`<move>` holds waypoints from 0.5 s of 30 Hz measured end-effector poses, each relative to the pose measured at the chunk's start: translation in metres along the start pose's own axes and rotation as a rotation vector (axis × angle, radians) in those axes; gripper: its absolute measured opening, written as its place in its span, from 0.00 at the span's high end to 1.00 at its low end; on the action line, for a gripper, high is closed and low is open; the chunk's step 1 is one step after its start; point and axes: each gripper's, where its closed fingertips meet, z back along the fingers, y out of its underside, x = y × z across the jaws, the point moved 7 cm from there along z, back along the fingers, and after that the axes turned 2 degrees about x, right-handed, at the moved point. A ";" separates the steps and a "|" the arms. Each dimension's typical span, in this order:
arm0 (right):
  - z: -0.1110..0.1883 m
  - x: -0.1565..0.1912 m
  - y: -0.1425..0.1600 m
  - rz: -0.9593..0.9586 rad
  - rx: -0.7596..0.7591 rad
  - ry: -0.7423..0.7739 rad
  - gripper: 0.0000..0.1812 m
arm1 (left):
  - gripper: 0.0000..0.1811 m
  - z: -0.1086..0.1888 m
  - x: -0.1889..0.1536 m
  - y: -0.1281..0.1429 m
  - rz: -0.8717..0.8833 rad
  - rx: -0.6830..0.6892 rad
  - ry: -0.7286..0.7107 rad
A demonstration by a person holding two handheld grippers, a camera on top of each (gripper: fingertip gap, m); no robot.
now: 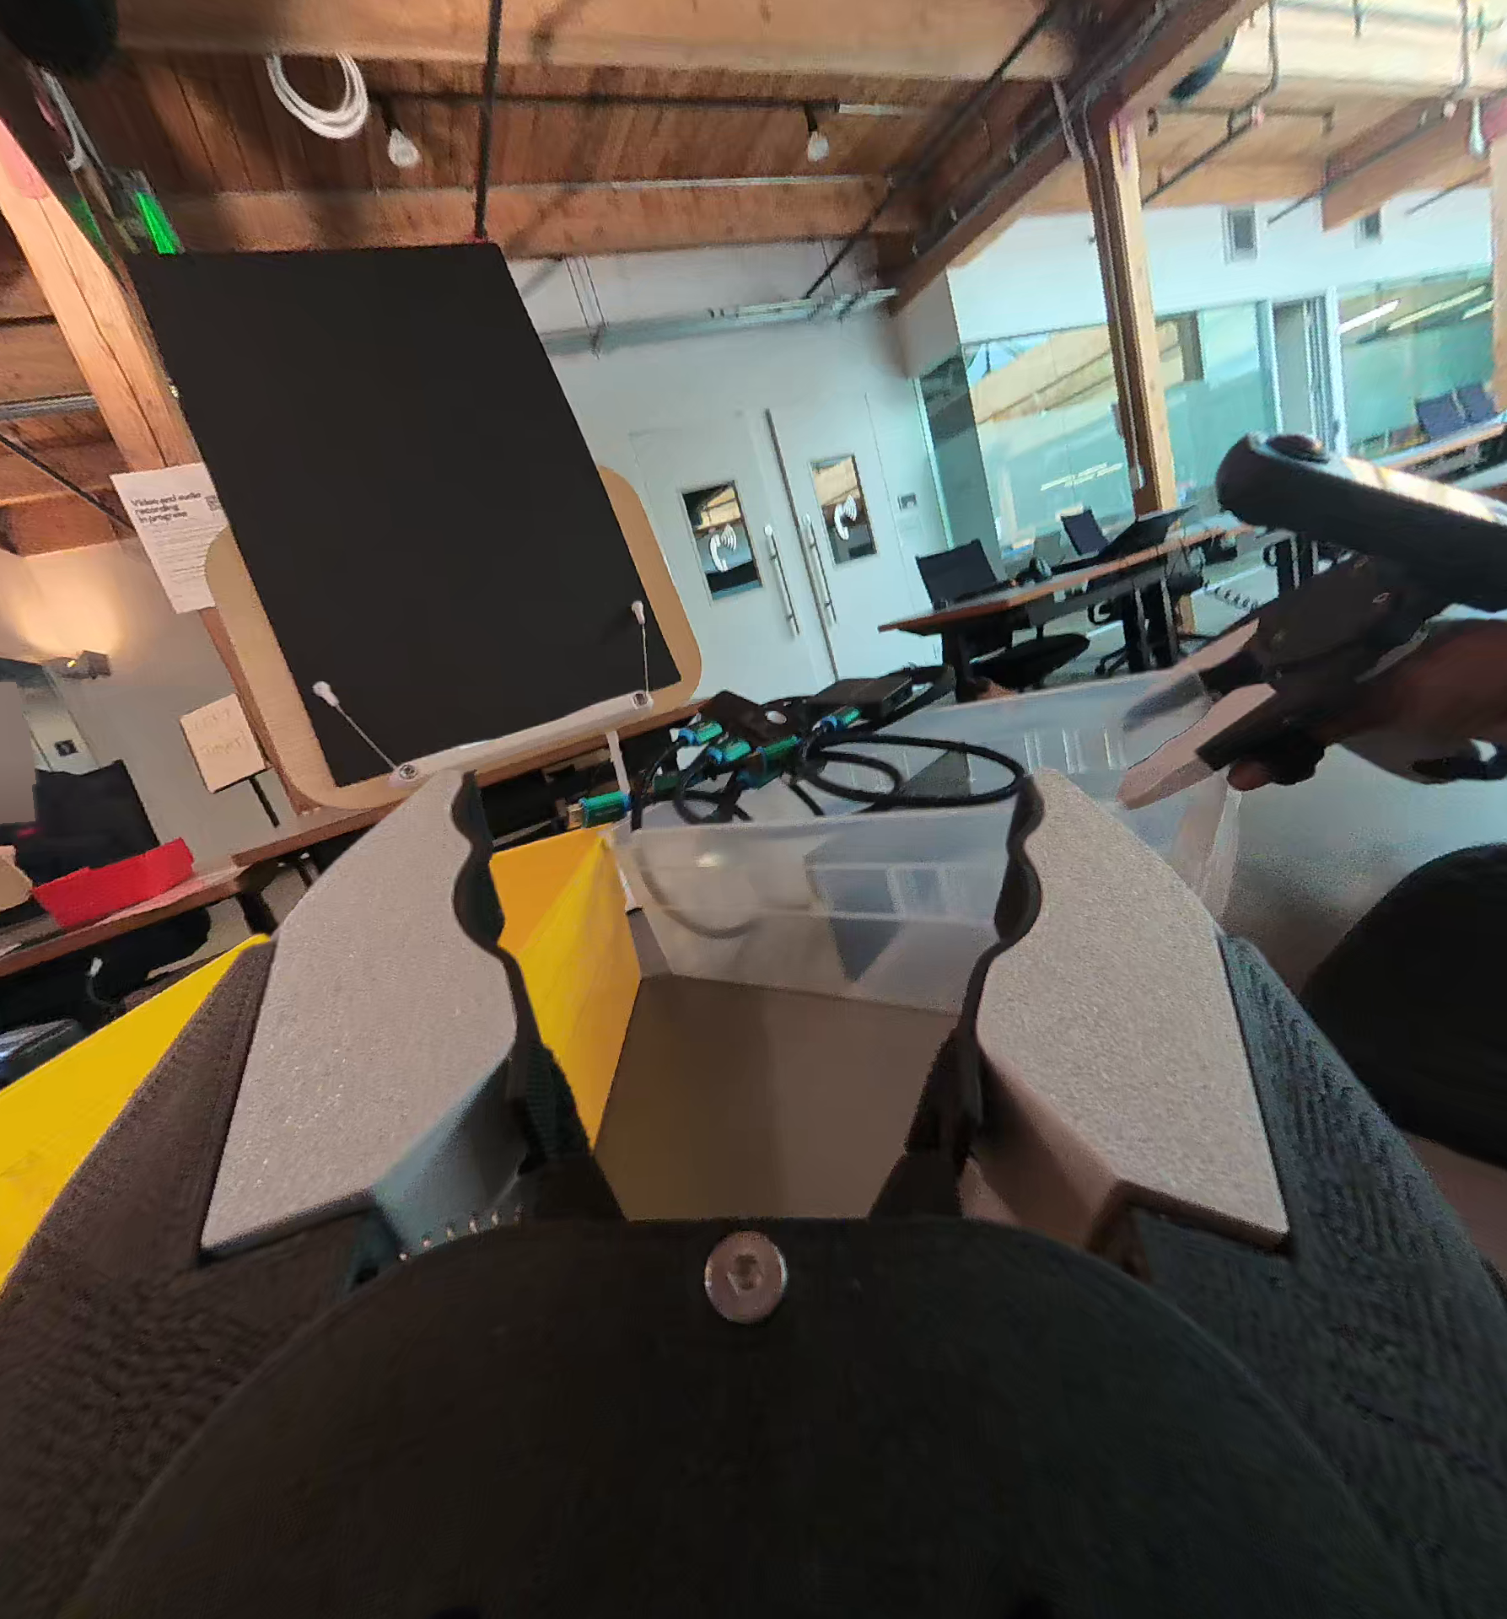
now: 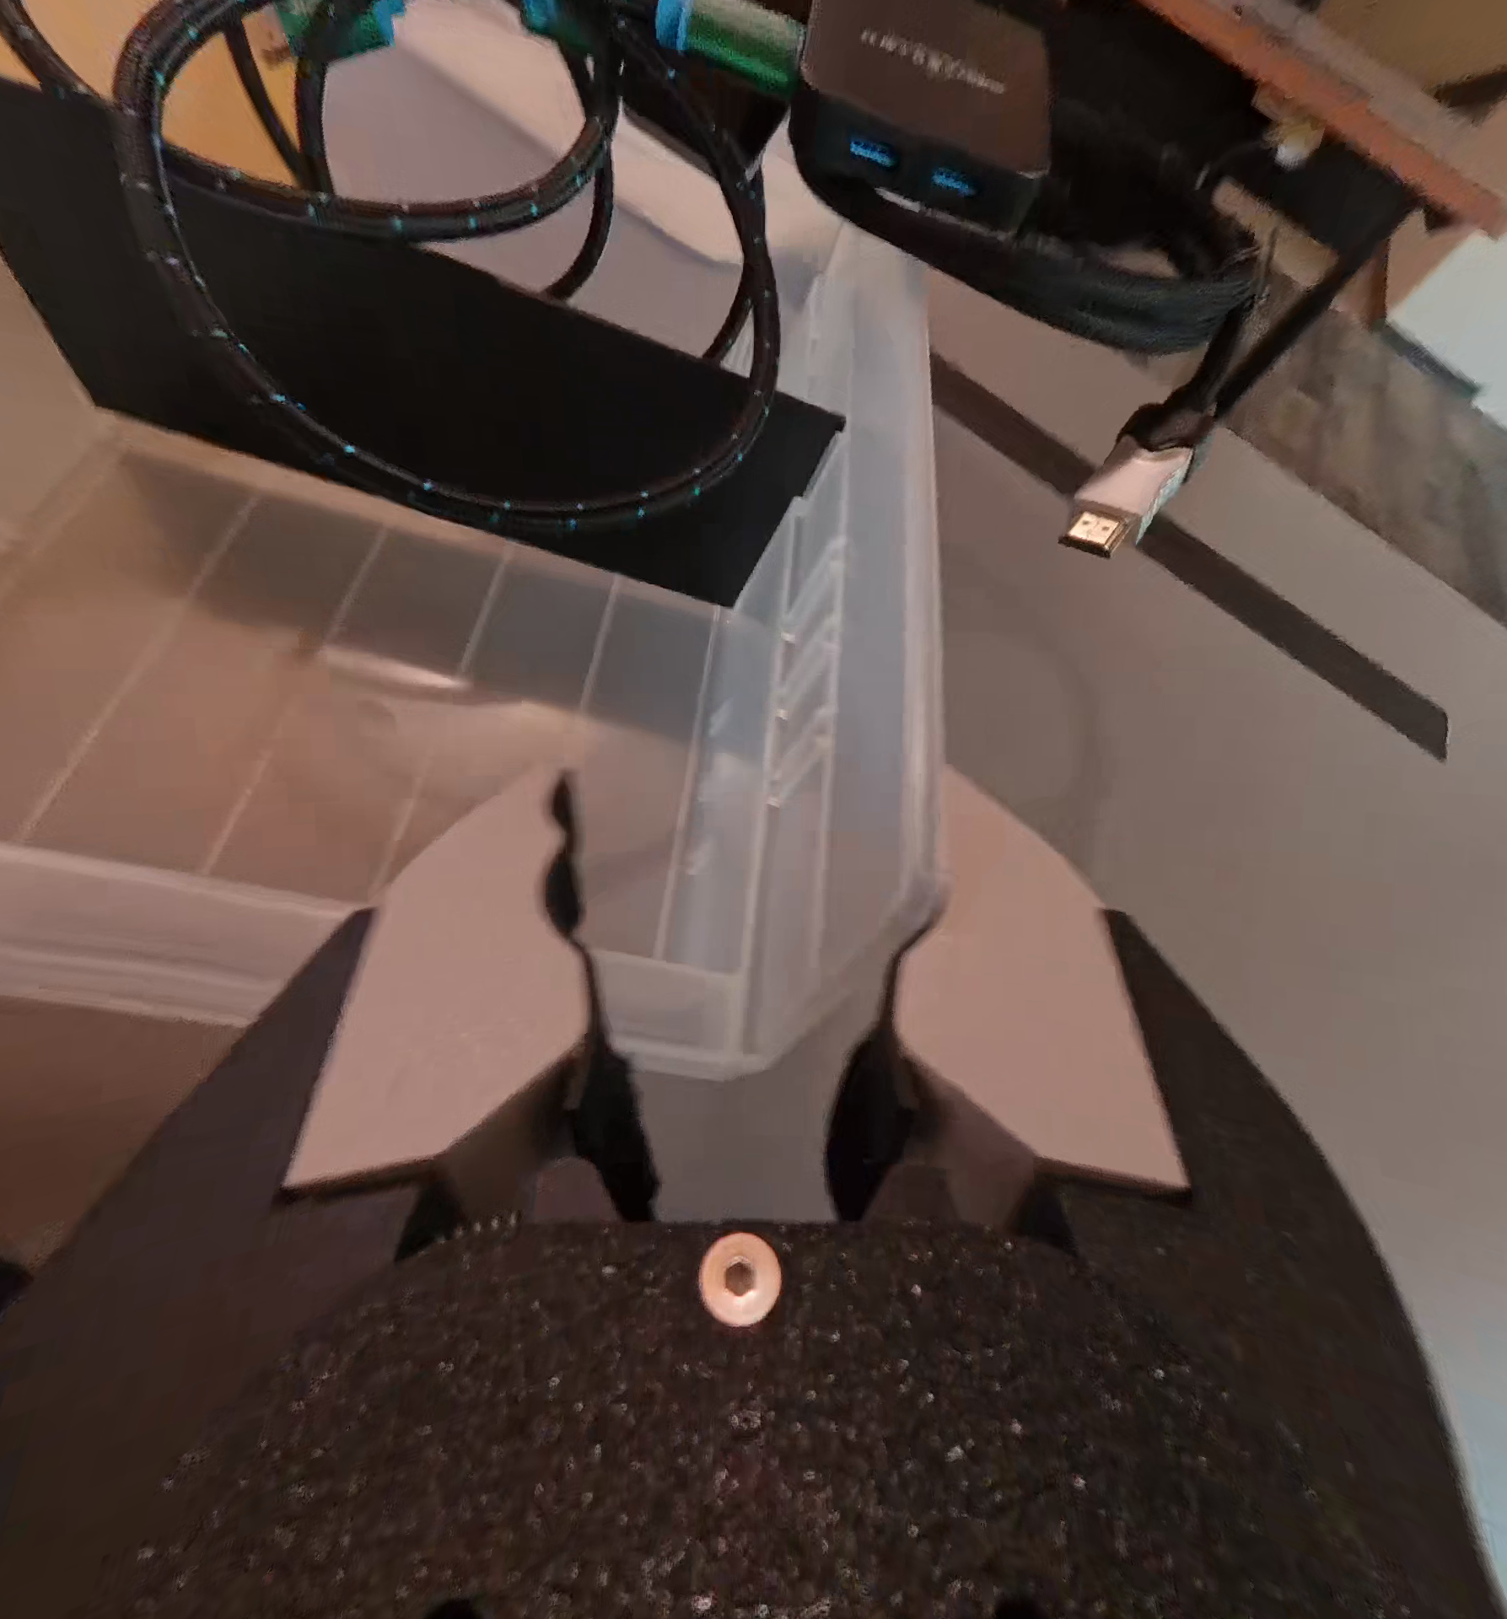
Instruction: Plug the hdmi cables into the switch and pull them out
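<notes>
The dark box-shaped switch [image 2: 925,96] sits at the top of the right wrist view, with a green-shelled HDMI plug [image 2: 732,44] against its left end. Black braided cables [image 2: 469,491] loop over a black mat [image 2: 434,385]. A loose silver HDMI plug [image 2: 1109,508] hangs free to the right. My right gripper [image 2: 750,841] is open and empty, well short of them. In the left wrist view my left gripper [image 1: 745,841] is open and empty. Far ahead of it lie several green plugs [image 1: 714,753] and the switch [image 1: 863,695]. The right gripper [image 1: 1170,745] shows there, held by a hand.
A clear plastic bin [image 1: 820,885] stands just ahead of the left gripper, and it also shows in the right wrist view [image 2: 820,613]. A yellow bin [image 1: 557,946] is to its left. A black panel on a wooden stand [image 1: 399,526] rises behind. Office desks and chairs [image 1: 1039,604] are far back.
</notes>
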 end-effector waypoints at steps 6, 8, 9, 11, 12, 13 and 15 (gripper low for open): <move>0.027 0.070 -0.025 0.141 0.204 0.031 0.75 | 0.44 -0.025 -0.023 0.023 0.339 0.161 0.277; 0.024 0.084 -0.034 0.176 0.232 0.027 0.73 | 0.39 -0.039 -0.022 0.036 0.391 0.259 0.257; 0.022 0.088 -0.037 0.149 0.206 0.030 0.67 | 0.38 -0.046 -0.020 0.043 0.381 0.296 0.233; 0.019 0.092 -0.040 0.030 0.111 0.020 0.62 | 0.38 -0.055 -0.016 0.052 0.353 0.372 0.188; 0.017 0.092 -0.039 -0.046 0.059 0.012 0.61 | 0.38 -0.059 -0.014 0.056 0.340 0.405 0.173; 0.015 0.091 -0.038 -0.116 0.011 0.012 0.61 | 0.38 -0.062 -0.012 0.060 0.325 0.430 0.162; 0.012 0.092 -0.035 -0.195 -0.051 0.013 0.62 | 0.39 -0.065 -0.010 0.071 0.304 0.486 0.153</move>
